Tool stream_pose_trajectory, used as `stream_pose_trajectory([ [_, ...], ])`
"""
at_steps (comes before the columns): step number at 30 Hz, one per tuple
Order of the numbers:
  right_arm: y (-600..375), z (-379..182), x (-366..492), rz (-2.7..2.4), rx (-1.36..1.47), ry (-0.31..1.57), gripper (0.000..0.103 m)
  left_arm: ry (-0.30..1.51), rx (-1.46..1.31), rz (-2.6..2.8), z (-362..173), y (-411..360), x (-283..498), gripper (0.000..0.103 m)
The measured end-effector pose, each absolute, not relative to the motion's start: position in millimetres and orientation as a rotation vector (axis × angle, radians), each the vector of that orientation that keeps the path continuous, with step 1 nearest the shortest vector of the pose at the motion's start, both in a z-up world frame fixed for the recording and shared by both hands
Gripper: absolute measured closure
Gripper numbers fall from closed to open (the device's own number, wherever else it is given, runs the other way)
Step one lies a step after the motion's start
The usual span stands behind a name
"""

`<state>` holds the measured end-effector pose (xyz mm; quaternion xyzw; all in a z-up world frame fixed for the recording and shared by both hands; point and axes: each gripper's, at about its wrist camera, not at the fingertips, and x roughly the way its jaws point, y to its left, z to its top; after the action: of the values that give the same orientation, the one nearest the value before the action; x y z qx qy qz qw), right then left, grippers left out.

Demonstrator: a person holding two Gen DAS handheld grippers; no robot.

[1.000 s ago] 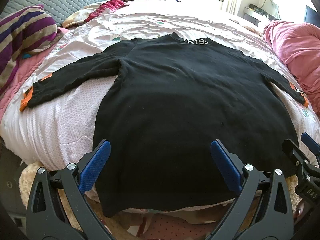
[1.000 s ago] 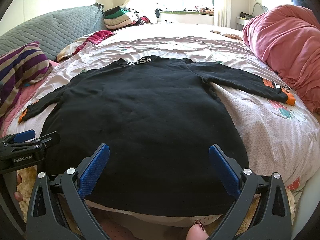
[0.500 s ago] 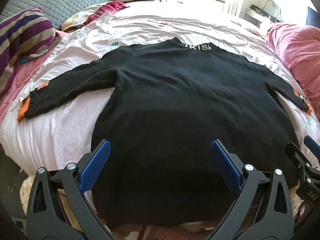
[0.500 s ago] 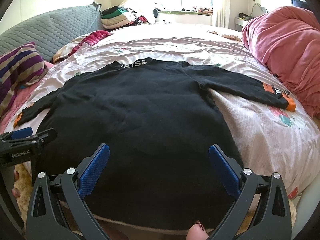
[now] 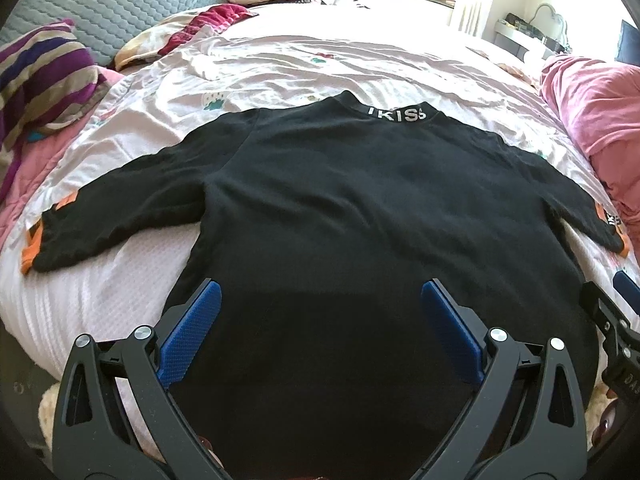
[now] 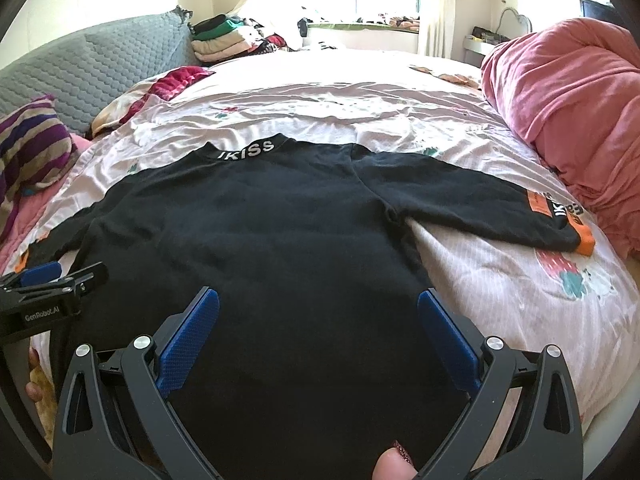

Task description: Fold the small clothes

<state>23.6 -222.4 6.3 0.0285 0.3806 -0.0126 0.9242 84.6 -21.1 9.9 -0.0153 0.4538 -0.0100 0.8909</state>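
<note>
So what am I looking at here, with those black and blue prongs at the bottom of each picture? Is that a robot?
No robot: a person holds a tool in each hand, a hand-held gripper with two blue-padded fingers and a wide-angle camera looking out along them. That is why each picture shows a pair of prongs at the bottom. One picture comes from the left hand-held gripper, the other from the right hand-held gripper; each also glimpses its partner at the edge. Both are open and hold nothing. Before them a black long-sleeved shirt lies flat on a bed, sleeves spread out, with orange cuffs and white lettering on the collar. Around it are a pink blanket, a striped pillow and a pile of folded clothes farther back. The job is to fold the shirt; no fold is made yet.
</note>
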Motion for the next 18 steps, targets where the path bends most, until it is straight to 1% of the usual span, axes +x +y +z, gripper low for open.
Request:
stream_pose_trajectory([
  [18,-239,24,85,-0.037,0.084,0.749,0.004,0.965,-0.052,-0.001,12,-32,144,0.009],
])
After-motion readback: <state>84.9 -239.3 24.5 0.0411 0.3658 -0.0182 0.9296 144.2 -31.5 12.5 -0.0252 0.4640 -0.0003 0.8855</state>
